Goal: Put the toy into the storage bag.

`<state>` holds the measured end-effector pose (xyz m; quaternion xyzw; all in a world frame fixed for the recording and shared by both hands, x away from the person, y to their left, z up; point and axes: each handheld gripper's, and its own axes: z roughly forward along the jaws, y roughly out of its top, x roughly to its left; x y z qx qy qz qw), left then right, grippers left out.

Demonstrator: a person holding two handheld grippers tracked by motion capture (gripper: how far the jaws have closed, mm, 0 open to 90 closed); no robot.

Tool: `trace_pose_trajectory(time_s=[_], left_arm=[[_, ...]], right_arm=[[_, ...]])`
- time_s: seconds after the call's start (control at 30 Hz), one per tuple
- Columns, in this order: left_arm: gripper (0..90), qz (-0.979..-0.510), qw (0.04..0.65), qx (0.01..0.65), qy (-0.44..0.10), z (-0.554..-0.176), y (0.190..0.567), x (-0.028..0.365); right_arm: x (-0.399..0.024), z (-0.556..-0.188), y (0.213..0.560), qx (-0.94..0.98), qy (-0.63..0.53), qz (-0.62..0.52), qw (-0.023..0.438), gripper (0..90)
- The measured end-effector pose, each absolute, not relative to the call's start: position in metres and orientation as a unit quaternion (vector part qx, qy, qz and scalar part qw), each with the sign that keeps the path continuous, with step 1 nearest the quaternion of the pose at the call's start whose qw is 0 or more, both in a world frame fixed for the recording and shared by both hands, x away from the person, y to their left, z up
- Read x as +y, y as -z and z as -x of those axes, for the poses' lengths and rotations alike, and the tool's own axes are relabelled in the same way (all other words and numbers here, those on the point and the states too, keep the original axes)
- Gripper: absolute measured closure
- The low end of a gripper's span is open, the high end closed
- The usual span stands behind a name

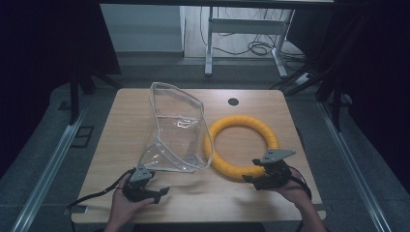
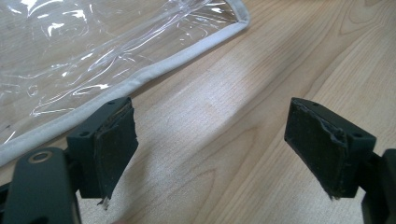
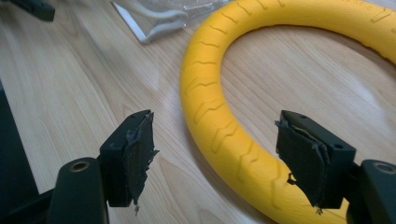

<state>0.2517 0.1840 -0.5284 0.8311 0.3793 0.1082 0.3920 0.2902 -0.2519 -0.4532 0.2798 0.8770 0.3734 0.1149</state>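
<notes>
Two items on the bench (image 1: 270,203): clear bag (image 1: 176,130) mid-left, yellow ring (image 1: 240,145) touching it toward the right edge. Left tool (image 1: 153,192) and right tool (image 1: 251,178), jaws apart, empty; likely approach step, grasps next.

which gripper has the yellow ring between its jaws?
The right gripper: its open jaws straddle the yellow ring. The left gripper has only bare table between its jaws.
</notes>
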Motion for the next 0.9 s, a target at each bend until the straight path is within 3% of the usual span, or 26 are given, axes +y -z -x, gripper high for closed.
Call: trace_pose_trajectory(time_s=[0.33,0.47,0.9], left_arm=[[16.8,-0.835,0.388,0.374,-0.111,-0.252,0.529,0.184],[16.8,-0.834,0.389,0.375,-0.112,-0.251,0.528,0.185],[16.8,-0.836,0.387,0.374,-0.109,-0.252,0.530,0.184]], right_arm=[[-0.235,-0.311,0.435,0.921,-0.295,-0.233,0.105,26.8],[-0.222,-0.324,0.433,0.936,-0.266,-0.220,0.076,26.4],[-0.189,-0.342,0.451,0.966,-0.174,-0.186,0.045,25.9]])
